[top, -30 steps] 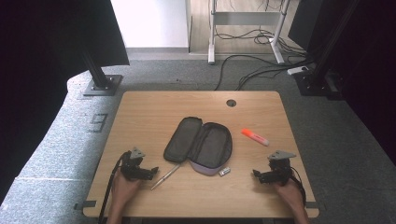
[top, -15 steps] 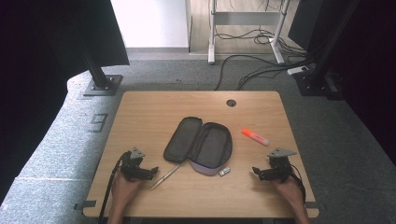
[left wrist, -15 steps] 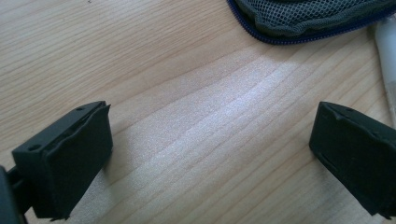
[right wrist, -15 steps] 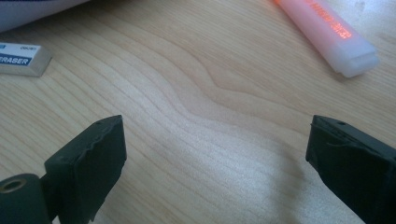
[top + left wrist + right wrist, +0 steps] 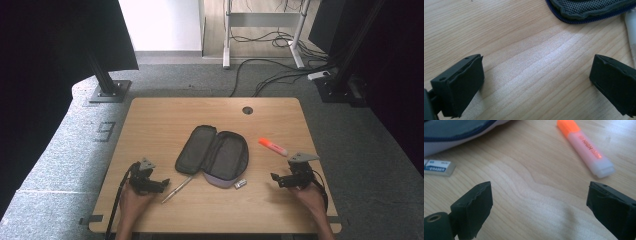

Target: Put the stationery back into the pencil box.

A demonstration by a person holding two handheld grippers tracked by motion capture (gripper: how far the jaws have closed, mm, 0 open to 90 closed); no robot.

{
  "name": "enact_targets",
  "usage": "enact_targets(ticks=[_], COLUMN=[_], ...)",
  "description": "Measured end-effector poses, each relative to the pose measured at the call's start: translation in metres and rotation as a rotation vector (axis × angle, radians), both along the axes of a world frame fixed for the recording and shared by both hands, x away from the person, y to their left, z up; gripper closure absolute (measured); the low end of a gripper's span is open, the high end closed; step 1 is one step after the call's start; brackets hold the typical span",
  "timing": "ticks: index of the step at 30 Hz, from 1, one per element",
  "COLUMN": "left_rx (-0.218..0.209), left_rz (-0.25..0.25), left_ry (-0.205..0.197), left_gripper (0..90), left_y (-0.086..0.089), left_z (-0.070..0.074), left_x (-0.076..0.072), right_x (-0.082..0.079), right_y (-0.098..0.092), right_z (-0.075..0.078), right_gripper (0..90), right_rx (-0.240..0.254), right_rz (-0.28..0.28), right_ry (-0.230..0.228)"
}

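The open pencil case (image 5: 214, 155) lies at the middle of the high view, both halves flat on the table (image 5: 165, 115), and as far as the pictures show its dark lining holds nothing yet. The things that look meant for it lie around it: an orange highlighter (image 5: 272, 146) just to its right, a small white eraser (image 5: 241, 184) at its lower right edge, and a pen (image 5: 177, 188) slanting off its lower left corner. At the lower right of the high view the right gripper (image 5: 274, 177) has just narrowed its jaws a little, with only bare wood between them; they are still well apart and hold nothing. In the right gripper view the highlighter (image 5: 585, 147) sits at upper right and the eraser (image 5: 437, 167) at left, so a pick of either looks near but not begun. The left gripper (image 5: 166, 182), at lower left beside the pen, has kept its place with jaws wide and empty.
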State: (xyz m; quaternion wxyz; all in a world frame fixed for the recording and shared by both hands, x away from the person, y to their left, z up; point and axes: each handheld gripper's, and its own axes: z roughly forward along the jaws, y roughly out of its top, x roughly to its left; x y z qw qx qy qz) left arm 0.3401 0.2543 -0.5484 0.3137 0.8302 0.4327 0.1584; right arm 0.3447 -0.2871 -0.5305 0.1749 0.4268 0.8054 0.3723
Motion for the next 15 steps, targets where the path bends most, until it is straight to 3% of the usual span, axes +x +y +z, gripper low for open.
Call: enact_targets(ticks=[11, 15], left_rx=[0.001, 0.000], left_rz=[0.001, 0.001], left_ry=[0.000, 0.000], left_gripper=[0.0, 0.0], left_y=[0.000, 0.000], left_z=[0.000, 0.000], left_x=[0.000, 0.000], right_x=[0.015, 0.021], right_y=[-0.006, -0.009], right_z=[0.009, 0.011], right_gripper=[11.1, 10.3], right_rx=[0.034, 0.015], right_rz=[-0.001, 0.007], right_ry=[-0.008, -0.006])
